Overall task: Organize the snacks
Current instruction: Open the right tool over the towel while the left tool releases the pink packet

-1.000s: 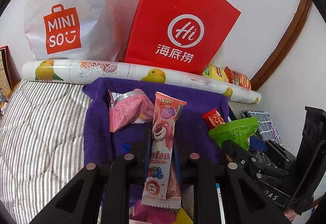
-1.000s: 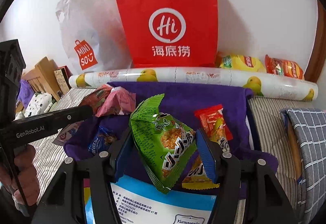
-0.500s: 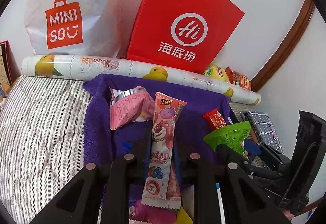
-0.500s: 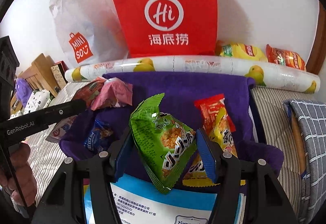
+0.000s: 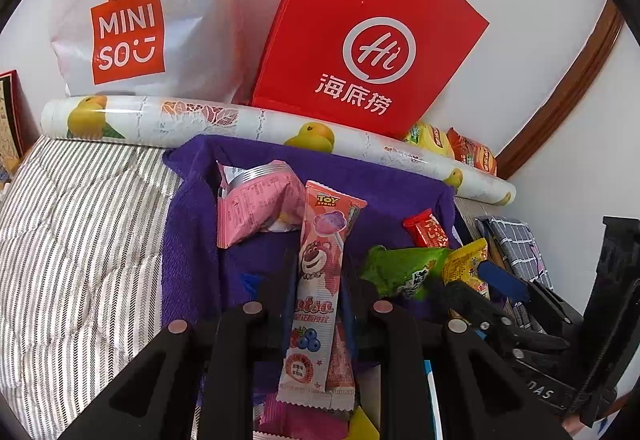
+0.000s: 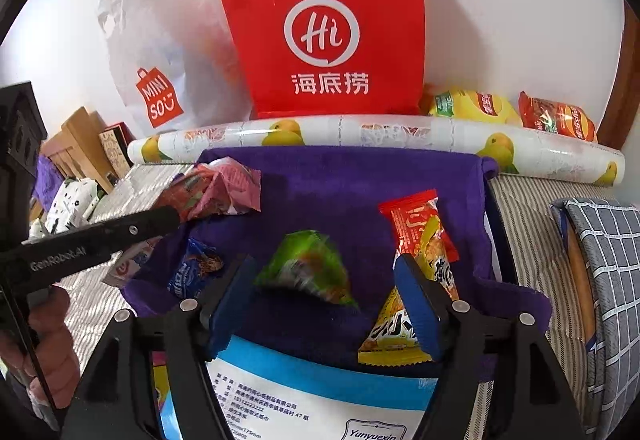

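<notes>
My left gripper (image 5: 318, 280) is shut on a long pink lollipop packet (image 5: 324, 224) with a bear print, held upright over the purple towel (image 5: 380, 192). My right gripper (image 6: 325, 262) has its jaws opening. A green snack packet (image 6: 304, 272) is blurred between the blue pads, free of both and low over the towel (image 6: 340, 180). In the left wrist view that green packet (image 5: 400, 268) lies just ahead of the right gripper (image 5: 476, 280). A pink packet (image 5: 256, 204), a red packet (image 6: 416, 224), a yellow packet (image 6: 400, 328) and a blue packet (image 6: 196, 268) lie on the towel.
A red paper bag (image 6: 324, 24) and a white plastic bag (image 6: 160, 52) stand against the wall behind a fruit-print roll (image 6: 360, 132). Yellow and red chip bags (image 6: 472, 104) sit at back right. A white and blue pouch (image 6: 300, 392) lies under my right gripper. A checked cloth (image 6: 608, 260) is at right.
The right jaws have spread and the green packet has slipped out of them, dropping toward the towel. The left gripper still holds the lollipop packet in the same place.
</notes>
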A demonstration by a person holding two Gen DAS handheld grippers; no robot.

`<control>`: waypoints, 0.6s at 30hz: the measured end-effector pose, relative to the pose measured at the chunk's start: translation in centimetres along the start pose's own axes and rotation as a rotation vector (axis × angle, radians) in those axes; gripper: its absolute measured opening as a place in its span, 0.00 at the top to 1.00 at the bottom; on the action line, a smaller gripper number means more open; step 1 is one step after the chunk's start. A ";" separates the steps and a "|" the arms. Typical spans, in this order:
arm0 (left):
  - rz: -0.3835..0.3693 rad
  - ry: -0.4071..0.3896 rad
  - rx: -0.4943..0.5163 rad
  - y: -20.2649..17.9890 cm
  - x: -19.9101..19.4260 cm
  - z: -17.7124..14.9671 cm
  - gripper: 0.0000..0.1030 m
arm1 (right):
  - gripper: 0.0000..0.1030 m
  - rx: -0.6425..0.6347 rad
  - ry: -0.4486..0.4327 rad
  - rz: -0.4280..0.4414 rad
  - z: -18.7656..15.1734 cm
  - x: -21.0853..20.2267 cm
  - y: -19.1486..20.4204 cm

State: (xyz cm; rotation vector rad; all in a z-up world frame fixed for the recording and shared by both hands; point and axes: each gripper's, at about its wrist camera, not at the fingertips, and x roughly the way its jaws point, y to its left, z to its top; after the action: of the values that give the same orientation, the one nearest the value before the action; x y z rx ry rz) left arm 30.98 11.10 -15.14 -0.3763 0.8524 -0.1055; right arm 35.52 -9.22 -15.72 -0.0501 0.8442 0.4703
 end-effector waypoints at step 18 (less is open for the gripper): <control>0.031 0.031 -0.015 0.7 1.2 -0.1 0.81 | 0.28 0.034 -0.045 0.023 0.5 -1.2 -0.4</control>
State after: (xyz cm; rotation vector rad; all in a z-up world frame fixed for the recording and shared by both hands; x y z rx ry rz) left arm 31.66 11.39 -16.34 -0.3757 0.8893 -0.0762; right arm 35.35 -9.97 -14.55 0.0011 0.8090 0.4766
